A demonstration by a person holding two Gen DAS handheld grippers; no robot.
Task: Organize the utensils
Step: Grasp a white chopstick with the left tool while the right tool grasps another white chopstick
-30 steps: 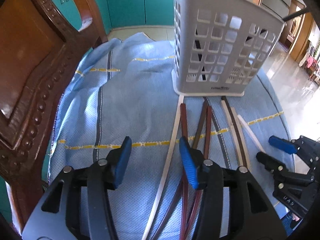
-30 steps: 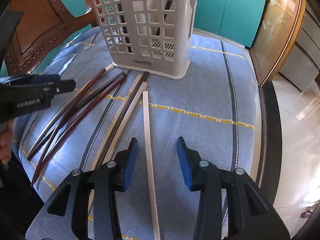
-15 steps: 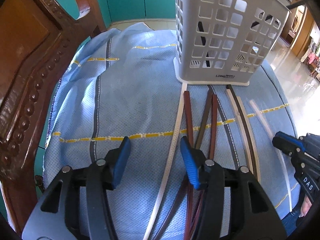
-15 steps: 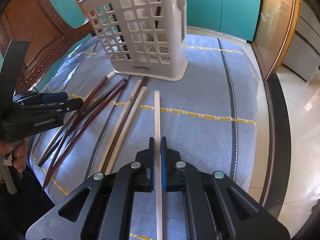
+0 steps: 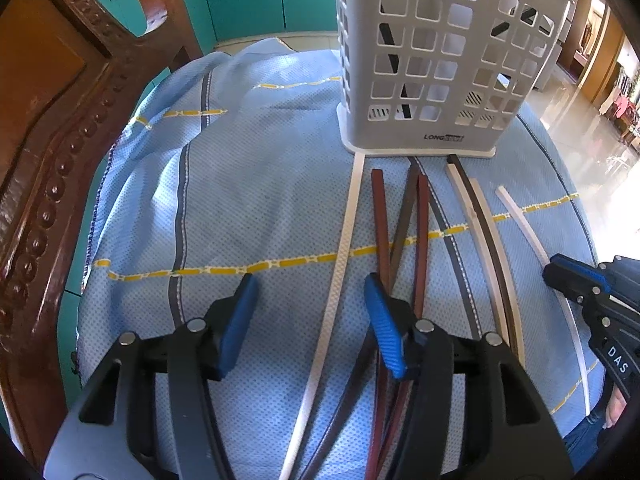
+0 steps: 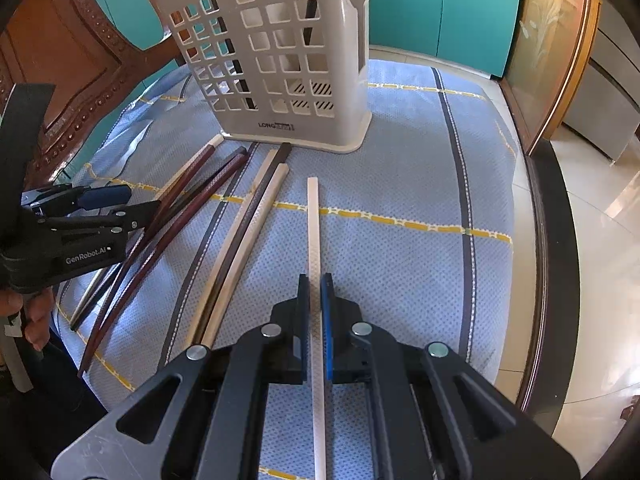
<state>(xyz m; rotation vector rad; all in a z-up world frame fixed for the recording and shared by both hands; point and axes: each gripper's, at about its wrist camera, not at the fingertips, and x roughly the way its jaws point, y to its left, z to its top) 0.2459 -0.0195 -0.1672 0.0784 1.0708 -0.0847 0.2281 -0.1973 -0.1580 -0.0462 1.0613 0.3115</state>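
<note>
A white slotted utensil basket (image 5: 440, 60) (image 6: 280, 52) stands upright on the blue cloth (image 5: 260, 200), with dark sticks inside. Several chopsticks lie in front of it: a white one (image 5: 344, 248), dark red ones (image 5: 380, 224) (image 6: 192, 208), and cream and brown ones (image 5: 480, 232) (image 6: 248, 232). My right gripper (image 6: 315, 284) is shut on a white chopstick (image 6: 313, 216) that points toward the basket; it also shows at the right of the left wrist view (image 5: 524, 220). My left gripper (image 5: 308, 300) is open and empty over the near white and red chopsticks.
A carved wooden chair back (image 5: 52, 128) (image 6: 72, 60) stands at the left edge of the cloth. Teal cabinets (image 6: 440, 8) are behind. The cloth-covered surface ends at a dark rim (image 6: 548, 240) on the right, with tiled floor beyond.
My right gripper closed on the white chopstick and has raised it a little. My left gripper stayed open and drew back slightly.
</note>
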